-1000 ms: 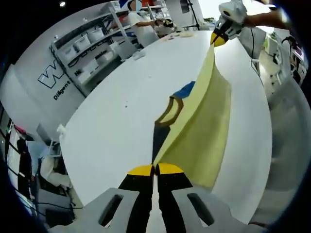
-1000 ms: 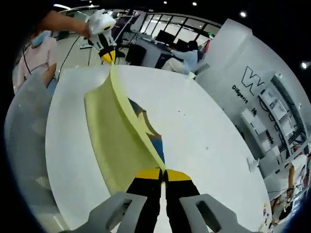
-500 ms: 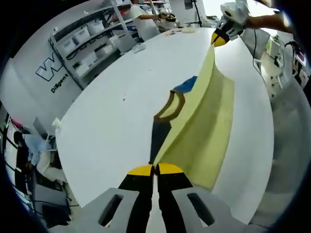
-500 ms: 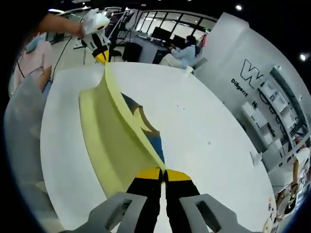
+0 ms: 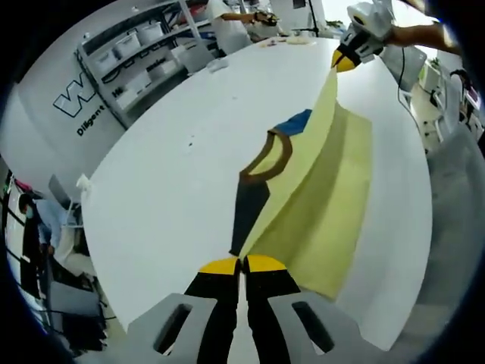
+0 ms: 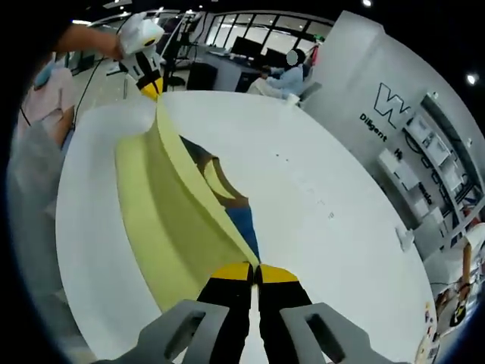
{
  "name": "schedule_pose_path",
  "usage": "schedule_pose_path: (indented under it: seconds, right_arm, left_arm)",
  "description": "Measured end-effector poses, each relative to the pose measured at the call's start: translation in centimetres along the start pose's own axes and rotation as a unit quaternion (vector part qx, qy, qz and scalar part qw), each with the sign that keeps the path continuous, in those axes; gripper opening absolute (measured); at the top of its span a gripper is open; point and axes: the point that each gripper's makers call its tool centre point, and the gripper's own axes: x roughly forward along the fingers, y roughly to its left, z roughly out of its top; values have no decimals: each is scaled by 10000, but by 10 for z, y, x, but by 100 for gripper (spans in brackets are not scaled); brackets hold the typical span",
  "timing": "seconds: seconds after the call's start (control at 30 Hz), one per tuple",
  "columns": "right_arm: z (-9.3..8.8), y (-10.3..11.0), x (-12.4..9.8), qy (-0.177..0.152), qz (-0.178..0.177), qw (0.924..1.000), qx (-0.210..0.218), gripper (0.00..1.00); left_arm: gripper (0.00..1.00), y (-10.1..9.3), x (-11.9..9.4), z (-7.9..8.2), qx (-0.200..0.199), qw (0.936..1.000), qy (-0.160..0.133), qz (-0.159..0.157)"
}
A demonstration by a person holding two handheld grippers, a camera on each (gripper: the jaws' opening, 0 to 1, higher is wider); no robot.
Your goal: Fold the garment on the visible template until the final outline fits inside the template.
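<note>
In the left gripper view, our left gripper (image 5: 242,264) sits at the bottom centre with its yellow tips pressed together on the near corner of the garment (image 5: 318,205). The pale yellow cloth rises from there in a taut ridge to the upper right of the frame, where our right gripper (image 5: 345,61) pinches the far corner. We judge the edge is held stretched between the two so the raised half can be carried over in one flat fold. Left of the ridge, a dark panel, a brown neck loop and a blue patch of the garment lie on the white table (image 5: 174,182). We cannot make out a template outline on the table.

In the right gripper view, the right gripper (image 6: 256,268) is clenched on the cloth at the bottom centre, and the yellow garment (image 6: 163,220) runs up to the left gripper (image 6: 149,85) in the upper left, also closed on the edge. The lifted flap hangs to the left of the ridge; the blue and dark parts rest on the table (image 6: 318,227) just right of it.
</note>
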Motion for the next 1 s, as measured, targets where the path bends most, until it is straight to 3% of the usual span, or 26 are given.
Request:
schedule_pose_path:
  seconds: [0.7, 1.0]
  right_arm:
    - [-19, -11, 37, 33, -170, 9975, 681, 0]
    - [-19, -16, 50, -16, -195, 9977, 648, 0]
  left_arm:
    - [1, 12, 32, 1, -370, 9993, 82, -10]
    - [1, 15, 45, -7, -459, 9988, 160, -36]
